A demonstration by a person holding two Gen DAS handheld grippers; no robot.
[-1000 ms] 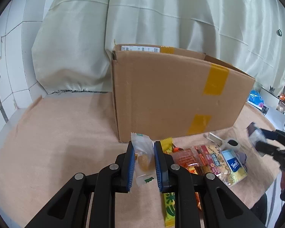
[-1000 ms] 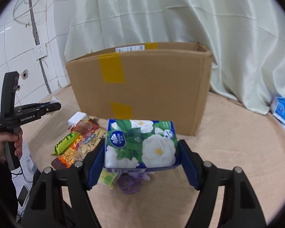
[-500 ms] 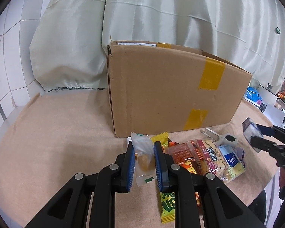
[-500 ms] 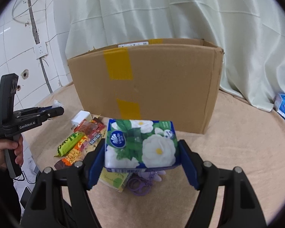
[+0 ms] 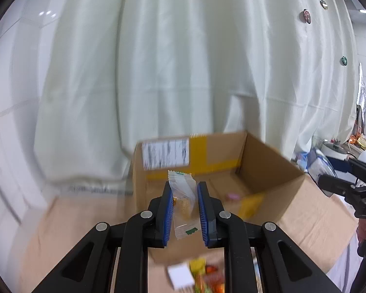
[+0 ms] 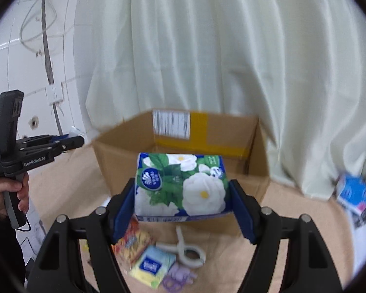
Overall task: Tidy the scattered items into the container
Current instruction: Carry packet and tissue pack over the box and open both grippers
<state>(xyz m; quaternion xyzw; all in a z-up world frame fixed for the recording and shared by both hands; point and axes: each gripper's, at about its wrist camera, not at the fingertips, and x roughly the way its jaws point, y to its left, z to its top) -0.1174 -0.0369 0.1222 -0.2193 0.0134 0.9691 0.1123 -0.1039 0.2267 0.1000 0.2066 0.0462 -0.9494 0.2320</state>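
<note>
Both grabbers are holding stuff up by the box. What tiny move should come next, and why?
Probably carry both a little further forward over the open cardboard box, then let go. The left gripper grips a clear snack packet and the right gripper a flowery tissue pack, both raised near the box's front edge.

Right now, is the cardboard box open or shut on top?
Open: the cardboard box shows inner walls and floor, with no closed top flaps.

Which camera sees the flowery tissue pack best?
The right wrist view: the tissue pack sits front and centre, clamped in the right gripper. In the left wrist view only a blurry whitish bit shows at that gripper's tip.
</note>
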